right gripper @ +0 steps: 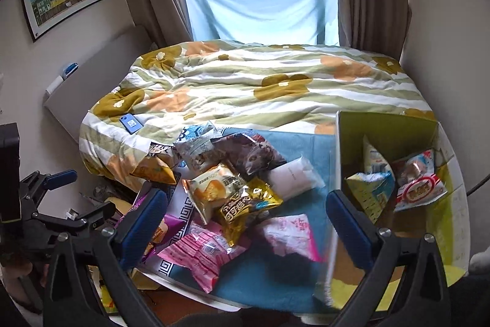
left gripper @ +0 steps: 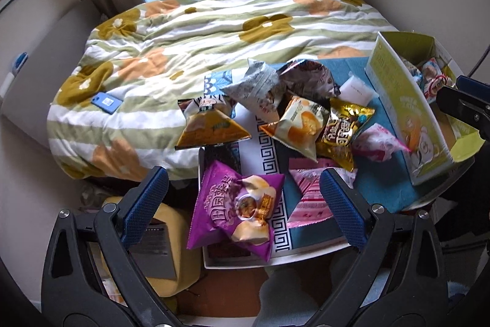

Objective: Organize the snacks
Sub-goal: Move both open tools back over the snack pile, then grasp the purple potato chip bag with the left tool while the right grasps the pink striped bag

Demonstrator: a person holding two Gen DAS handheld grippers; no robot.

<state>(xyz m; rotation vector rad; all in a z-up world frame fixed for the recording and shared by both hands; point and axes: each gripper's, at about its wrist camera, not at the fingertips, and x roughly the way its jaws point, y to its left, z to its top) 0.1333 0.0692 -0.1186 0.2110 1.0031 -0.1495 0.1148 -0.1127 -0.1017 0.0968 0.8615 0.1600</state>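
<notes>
We hold our left claw [left gripper: 243, 206] wide above the purple crinkled snack bag [left gripper: 235, 209] on the bench [left gripper: 379, 192]; our right claw [right gripper: 246, 222] gapes empty beside the green cardboard box [right gripper: 395, 131].

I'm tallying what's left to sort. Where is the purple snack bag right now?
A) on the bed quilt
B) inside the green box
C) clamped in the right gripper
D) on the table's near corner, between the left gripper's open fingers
D: the purple snack bag lies on the table, framed by the open left gripper, untouched.

Loose snack packets [right gripper: 235, 195] lie heaped beside a green box [right gripper: 435, 222] holding three more.
</notes>
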